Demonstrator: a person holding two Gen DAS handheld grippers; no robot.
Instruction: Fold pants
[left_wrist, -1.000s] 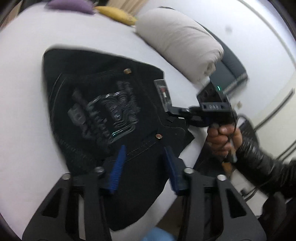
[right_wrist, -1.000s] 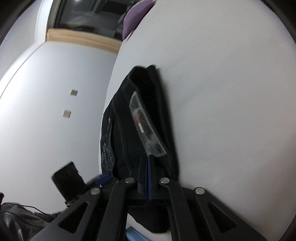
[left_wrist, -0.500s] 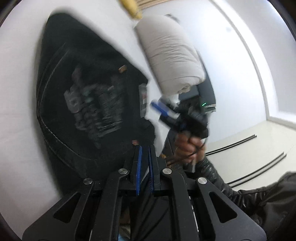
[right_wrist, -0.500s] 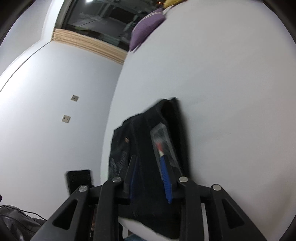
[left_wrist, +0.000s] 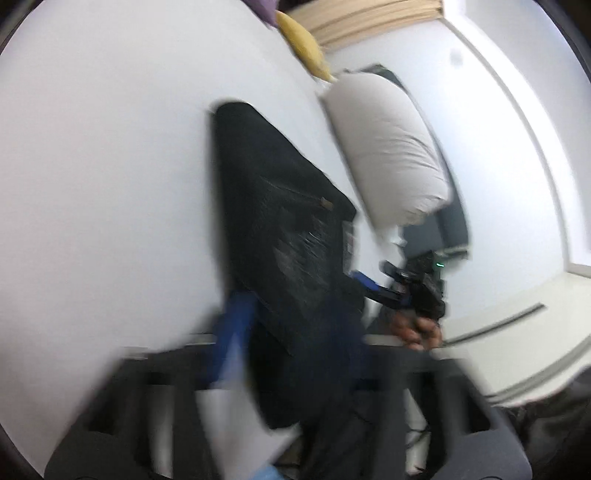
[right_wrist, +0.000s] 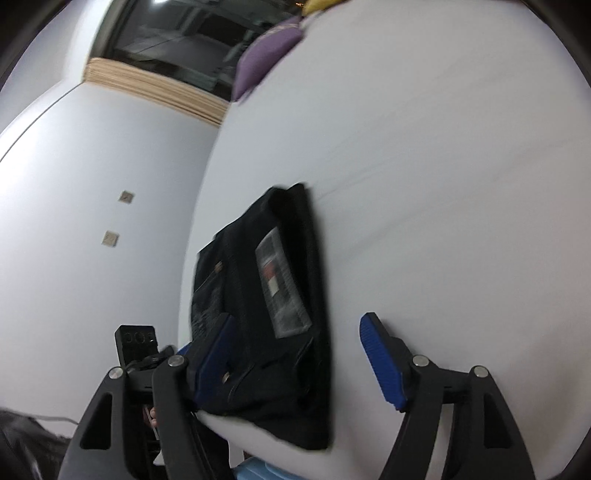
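The black pants (right_wrist: 266, 295) lie folded into a compact stack near the edge of the white bed (right_wrist: 443, 166), with a grey label (right_wrist: 280, 284) on top. They also show in the blurred left wrist view (left_wrist: 284, 240). My right gripper (right_wrist: 295, 354) is open, its blue pads (right_wrist: 380, 354) spread either side of the stack's near end, holding nothing. My left gripper (left_wrist: 288, 332) is blurred; its blue fingers (left_wrist: 232, 332) stand apart over the near edge of the pants. The right gripper (left_wrist: 413, 291) shows at the bed edge, held by a hand.
A rolled white duvet (left_wrist: 388, 155) lies beside the pants. A yellow pillow (left_wrist: 303, 48) and a purple pillow (right_wrist: 269, 51) sit at the far end. A wall (right_wrist: 92, 221) runs along the bed's left side. Something blue (right_wrist: 266, 472) lies below the bed edge.
My right gripper has opened wide and let go of the pants. My left gripper was shut on the fabric half a second ago and has opened, pulling back with fast motion.
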